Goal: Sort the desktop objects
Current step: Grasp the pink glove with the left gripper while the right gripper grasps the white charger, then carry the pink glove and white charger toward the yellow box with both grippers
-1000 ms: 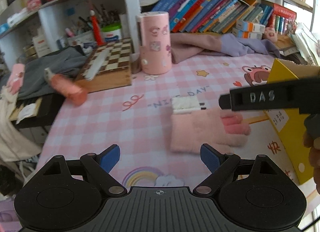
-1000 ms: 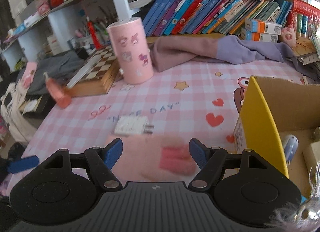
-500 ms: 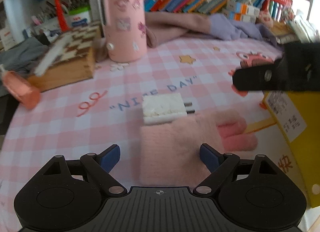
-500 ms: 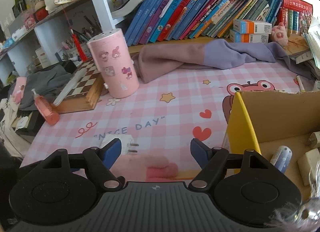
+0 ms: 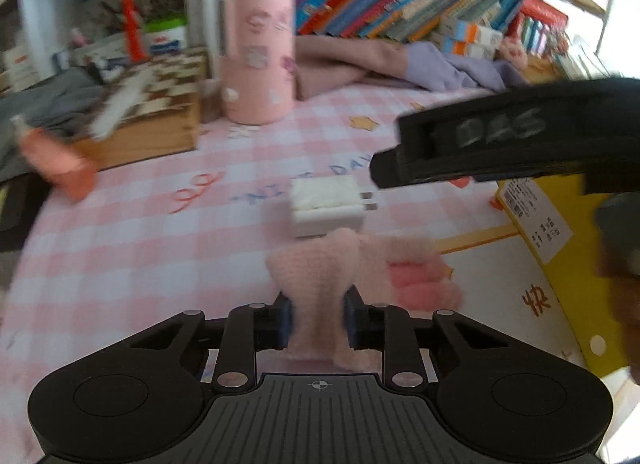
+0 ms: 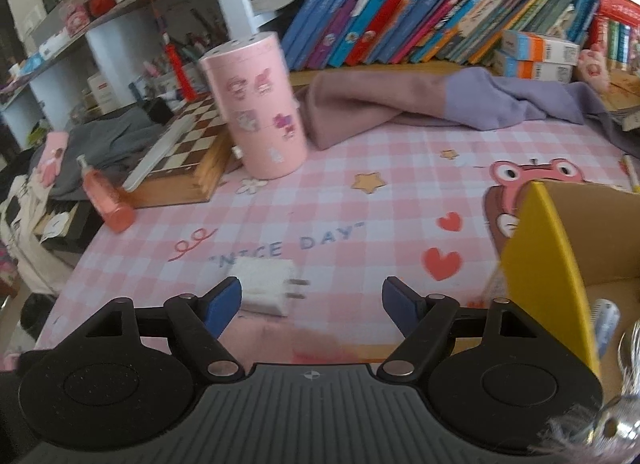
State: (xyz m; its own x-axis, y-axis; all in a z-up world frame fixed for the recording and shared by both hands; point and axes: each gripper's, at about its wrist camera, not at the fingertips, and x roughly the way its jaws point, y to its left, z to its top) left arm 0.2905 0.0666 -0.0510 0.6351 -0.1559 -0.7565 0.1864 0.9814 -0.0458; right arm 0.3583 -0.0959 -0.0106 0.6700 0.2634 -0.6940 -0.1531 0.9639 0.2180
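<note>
My left gripper (image 5: 317,316) is closing on a pink fuzzy glove (image 5: 360,264); its blue pads squeeze the near end, and the fabric bunches up between them. A white charger plug (image 5: 326,210) lies on the pink checked tablecloth just beyond the glove. One black finger of my right gripper (image 5: 480,144) crosses above the plug. In the right wrist view my right gripper (image 6: 312,300) is opening, with nothing between its jaws. It hovers over the cloth near the plug (image 6: 268,284). A strip of the glove (image 6: 316,338) shows under it. The yellow cardboard box (image 6: 540,264) stands to the right.
A pink cylindrical container (image 6: 256,104) stands at the back. A wooden chessboard box (image 6: 180,160) and a tipped orange bottle (image 6: 106,200) are at the left. Mauve and purple cloth (image 6: 440,104) lies before a shelf of books (image 6: 400,12). The box holds small items (image 6: 606,320).
My left gripper's jaws went from wide apart to pinching the pink glove, which bunched up. In the right wrist view the glove slid mostly under the gripper body.
</note>
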